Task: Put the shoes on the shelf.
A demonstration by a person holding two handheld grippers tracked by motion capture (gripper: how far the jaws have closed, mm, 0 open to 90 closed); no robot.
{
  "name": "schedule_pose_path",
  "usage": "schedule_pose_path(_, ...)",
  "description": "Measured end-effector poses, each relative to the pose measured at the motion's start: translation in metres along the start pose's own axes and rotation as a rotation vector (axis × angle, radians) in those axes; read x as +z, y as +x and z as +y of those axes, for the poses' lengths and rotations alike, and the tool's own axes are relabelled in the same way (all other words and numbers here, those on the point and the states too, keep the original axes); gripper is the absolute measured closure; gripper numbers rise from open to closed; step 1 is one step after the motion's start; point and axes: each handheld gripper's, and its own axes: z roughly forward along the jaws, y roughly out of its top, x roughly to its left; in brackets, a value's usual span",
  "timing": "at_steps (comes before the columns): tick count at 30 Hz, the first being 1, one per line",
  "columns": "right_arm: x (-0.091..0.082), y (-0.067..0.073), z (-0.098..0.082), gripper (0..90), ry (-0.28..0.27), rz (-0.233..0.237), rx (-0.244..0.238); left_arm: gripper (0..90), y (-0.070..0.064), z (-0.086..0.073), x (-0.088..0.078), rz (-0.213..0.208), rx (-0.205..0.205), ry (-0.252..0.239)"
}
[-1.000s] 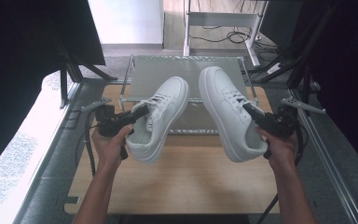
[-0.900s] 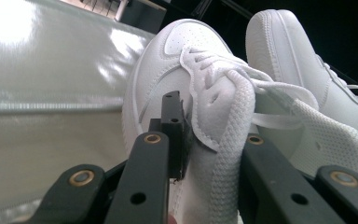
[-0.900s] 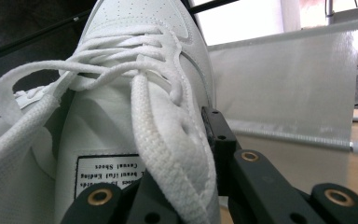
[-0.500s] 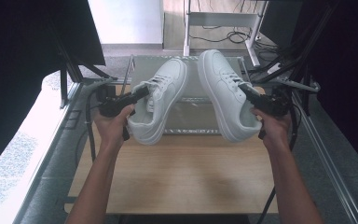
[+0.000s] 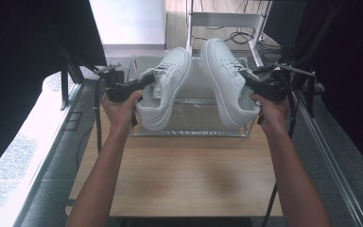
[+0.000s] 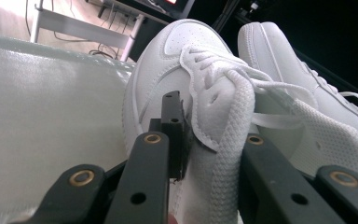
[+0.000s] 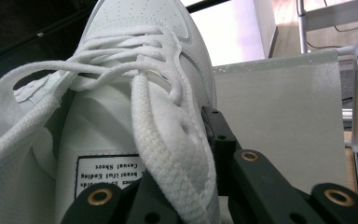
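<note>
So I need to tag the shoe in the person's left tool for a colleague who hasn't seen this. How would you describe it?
Start at the clear box at the far end of the wooden table. Two white sneakers hang above it; take the one on the high view's left, the left sneaker. The left tool grips its side wall by the laces, and its toe leans toward its twin.

Both white sneakers have been carried farther from the person — toward the surface's far edge. The left sneaker [image 5: 164,87] and right sneaker [image 5: 227,80] now hang over the clear box [image 5: 189,130], toes closer together.
</note>
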Motion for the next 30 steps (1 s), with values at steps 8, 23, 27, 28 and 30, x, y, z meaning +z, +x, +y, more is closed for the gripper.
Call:
schedule_pose_path(8, 0.028, -0.013, 0.009, 86.3, 0.040, -0.066, 0.030, 79.5, 0.005, 0.010, 0.028, 0.042, -0.004, 0.024)
schedule_pose_path(23, 0.074, -0.008, 0.028, 86.2, 0.099, -0.160, 0.070, 79.4, 0.018, 0.047, 0.076, 0.138, -0.057, 0.031)
schedule_pose_path(27, 0.089, -0.004, 0.033, 86.1, 0.111, -0.197, 0.057, 79.2, 0.017, 0.050, 0.089, 0.165, -0.059, 0.044)
schedule_pose_path(28, 0.092, -0.003, 0.034, 86.1, 0.113, -0.203, 0.056, 79.2, 0.018, 0.049, 0.091, 0.166, -0.058, 0.050)
schedule_pose_path(30, 0.098, -0.004, 0.034, 86.1, 0.122, -0.208, 0.060, 79.2, 0.018, 0.048, 0.098, 0.171, -0.072, 0.068)
